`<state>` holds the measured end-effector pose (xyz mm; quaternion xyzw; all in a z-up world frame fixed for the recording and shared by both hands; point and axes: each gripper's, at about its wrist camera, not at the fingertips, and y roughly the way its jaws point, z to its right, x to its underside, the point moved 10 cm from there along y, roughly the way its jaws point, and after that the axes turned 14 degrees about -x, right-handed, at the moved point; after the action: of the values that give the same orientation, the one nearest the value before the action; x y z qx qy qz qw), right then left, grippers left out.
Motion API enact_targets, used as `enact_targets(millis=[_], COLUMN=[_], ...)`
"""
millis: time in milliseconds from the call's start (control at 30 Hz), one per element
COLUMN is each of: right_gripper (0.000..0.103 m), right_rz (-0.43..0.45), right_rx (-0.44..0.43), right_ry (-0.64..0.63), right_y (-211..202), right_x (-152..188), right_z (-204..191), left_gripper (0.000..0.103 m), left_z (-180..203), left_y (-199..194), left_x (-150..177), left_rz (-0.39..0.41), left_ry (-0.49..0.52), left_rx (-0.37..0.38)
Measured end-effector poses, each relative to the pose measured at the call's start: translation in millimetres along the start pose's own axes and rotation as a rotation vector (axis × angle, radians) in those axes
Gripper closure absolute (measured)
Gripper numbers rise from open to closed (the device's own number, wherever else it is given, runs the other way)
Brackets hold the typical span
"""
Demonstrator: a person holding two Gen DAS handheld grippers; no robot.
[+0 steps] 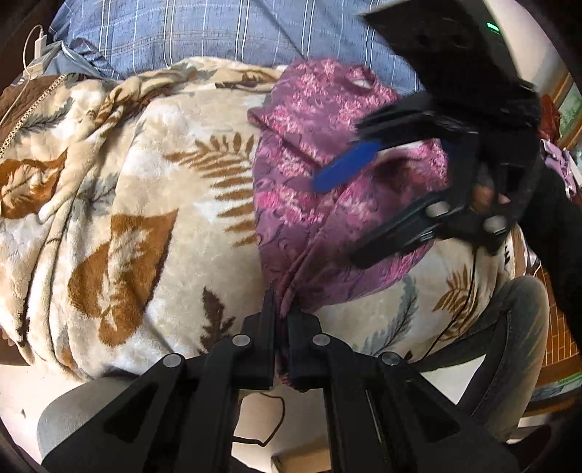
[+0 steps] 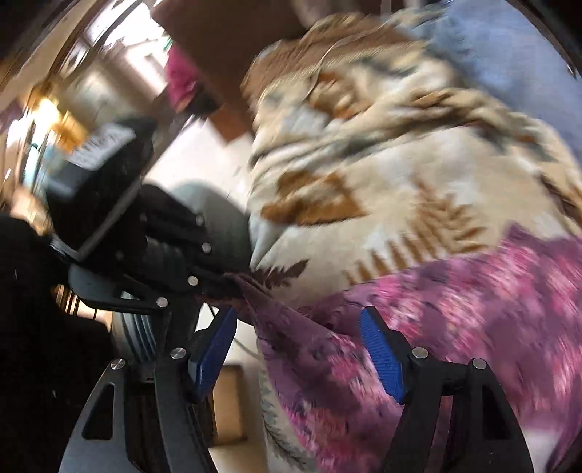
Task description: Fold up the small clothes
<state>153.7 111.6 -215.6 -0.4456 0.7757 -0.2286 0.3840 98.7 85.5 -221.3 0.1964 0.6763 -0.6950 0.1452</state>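
Observation:
A small purple and pink patterned garment [image 1: 313, 174] lies on a cream blanket with brown leaf prints [image 1: 152, 203]. My left gripper [image 1: 282, 302] is shut on the garment's near edge, cloth pinched between its black fingers. My right gripper [image 1: 358, 198] hovers over the garment's right side, its blue pad [image 1: 345, 167] showing. In the blurred right wrist view the right gripper [image 2: 298, 331] is open, blue pads [image 2: 382, 353] wide apart, with the garment [image 2: 454, 309] between and beyond them. The left gripper [image 2: 218, 283] shows there holding the garment's corner.
A blue striped sheet [image 1: 218, 32] lies beyond the blanket. A charger and white cable [image 1: 36, 47] sit at far left. A person's leg in jeans [image 1: 516, 327] is at right. Pale floor [image 1: 22, 393] lies below the bed edge.

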Motion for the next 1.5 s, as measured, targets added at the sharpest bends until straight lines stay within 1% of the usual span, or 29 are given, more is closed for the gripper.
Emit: enact_targets(millis=[67, 133, 167, 200, 267, 333, 367, 467, 567, 700, 733, 767, 800, 833, 900, 933, 1000, 1067, 1100, 1133, 1200, 1233, 1267, 1300, 1333, 1367, 1400, 1433, 1500], right_gripper=[0.033, 0.036, 0.050, 0.070, 0.088, 0.096, 0.097, 0.097, 0.097, 0.097, 0.097, 0.097, 0.097, 0.097, 0.097, 0.097, 0.096, 0.095, 0.093, 0.092, 0.082, 0.082, 0.082, 0.082, 0.080, 0.066, 0.056, 0.042, 0.040], right_rz=[-0.057, -0.102, -0.115, -0.117, -0.063, -0.053, -0.044, 0.070, 0.242, 0.452, 0.521, 0.560, 0.616, 0.648, 0.704, 0.721, 0.710, 0.679, 0.658, 0.643, 0.591, 0.561, 0.566, 0.601, 0.630, 0.652, 0.680, 0.713, 0.740], right_rx=[-0.110, -0.137, -0.150, -0.152, -0.168, -0.131, -0.097, 0.041, 0.189, 0.305, 0.334, 0.345, 0.366, 0.383, 0.397, 0.402, 0.401, 0.390, 0.388, 0.380, 0.362, 0.361, 0.359, 0.371, 0.392, 0.418, 0.448, 0.479, 0.523], right_ry=[0.031, 0.097, 0.136, 0.153, 0.168, 0.138, 0.124, 0.071, 0.106, 0.218, 0.248, 0.270, 0.322, 0.373, 0.461, 0.501, 0.599, 0.648, 0.666, 0.679, 0.722, 0.751, 0.758, 0.744, 0.734, 0.728, 0.718, 0.705, 0.714], right_y=[21.0, 31.5, 33.0, 31.2, 16.7, 8.1, 4.5, -26.0, -70.5, -139.9, -166.5, -181.8, -205.0, -221.4, -249.3, -256.2, -262.0, -254.1, -248.4, -243.1, -232.3, -227.5, -231.2, -245.0, -256.6, -268.6, -279.5, -290.6, -302.0], right_x=[5.6, 19.3, 29.1, 35.2, 42.9, 50.9, 51.3, 46.9, 41.2, 41.9, 42.9, 41.9, 43.1, 44.9, 44.7, 45.2, 47.2, 45.5, 45.9, 45.5, 48.9, 54.6, 58.8, 65.1, 73.9, 84.1, 100.5, 117.6, 153.5], right_z=[6.0, 24.7, 33.9, 38.3, 38.9, 29.2, 27.1, 12.1, 17.4, 37.9, 47.0, 54.7, 69.8, 86.3, 122.7, 138.6, 183.3, 217.9, 230.4, 241.4, 260.7, 264.4, 261.2, 250.2, 238.0, 224.1, 204.3, 186.2, 166.2], left_gripper=[0.100, 0.100, 0.100, 0.100, 0.100, 0.100, 0.100, 0.100, 0.100, 0.100, 0.100, 0.100, 0.100, 0.100, 0.100, 0.100, 0.100, 0.100, 0.100, 0.100, 0.098, 0.096, 0.094, 0.094, 0.092, 0.089, 0.088, 0.086, 0.066], left_z=[-3.3, -6.8, -8.7, -9.6, -9.0, -6.8, -6.0, -3.6, 0.3, 22.8, 32.5, 38.9, 49.0, 54.8, 61.3, 66.1, 68.6, 62.1, 57.2, 51.0, 47.1, 47.6, 47.5, 47.5, 48.9, 51.1, 51.6, 50.9, 48.1], left_y=[3.2, 7.3, 10.5, 13.4, 17.0, 17.8, 18.0, 7.7, -11.2, -23.8, -23.6, -21.5, -13.3, -4.0, 23.2, 39.3, 71.6, 108.2, 117.7, 139.8, 171.6, 183.2, 193.5, 196.1, 197.1, 197.8, 194.9, 190.3, 175.9], left_x=[0.5, 0.1, 0.8, 1.8, 2.1, 0.4, -1.6, -19.9, -61.5, -146.2, -175.2, -196.9, -231.2, -253.3, -289.2, -305.0, -324.0, -337.2, -337.2, -336.5, -325.2, -318.0, -308.9, -304.6, -300.9, -298.4, -297.6, -298.1, -298.0], left_rz=[-0.013, -0.029, -0.046, -0.057, -0.066, -0.068, -0.069, -0.015, 0.064, 0.154, 0.185, 0.207, 0.224, 0.224, 0.206, 0.202, 0.168, 0.124, 0.112, 0.078, 0.017, -0.009, -0.021, -0.014, 0.014, 0.012, 0.008, 0.013, 0.036], left_ry=[-0.010, -0.024, -0.034, -0.035, -0.028, -0.020, -0.019, -0.009, 0.013, 0.098, 0.133, 0.156, 0.176, 0.181, 0.189, 0.196, 0.202, 0.152, 0.132, 0.097, 0.058, 0.058, 0.062, 0.067, 0.081, 0.123, 0.149, 0.147, 0.095], left_rx=[0.000, 0.003, 0.006, 0.009, -0.002, -0.003, 0.003, -0.002, 0.001, -0.002, -0.010, -0.025, -0.019, -0.007, -0.031, -0.039, -0.059, -0.065, -0.062, -0.057, -0.043, -0.040, -0.055, -0.066, -0.081, -0.111, -0.131, -0.136, -0.097])
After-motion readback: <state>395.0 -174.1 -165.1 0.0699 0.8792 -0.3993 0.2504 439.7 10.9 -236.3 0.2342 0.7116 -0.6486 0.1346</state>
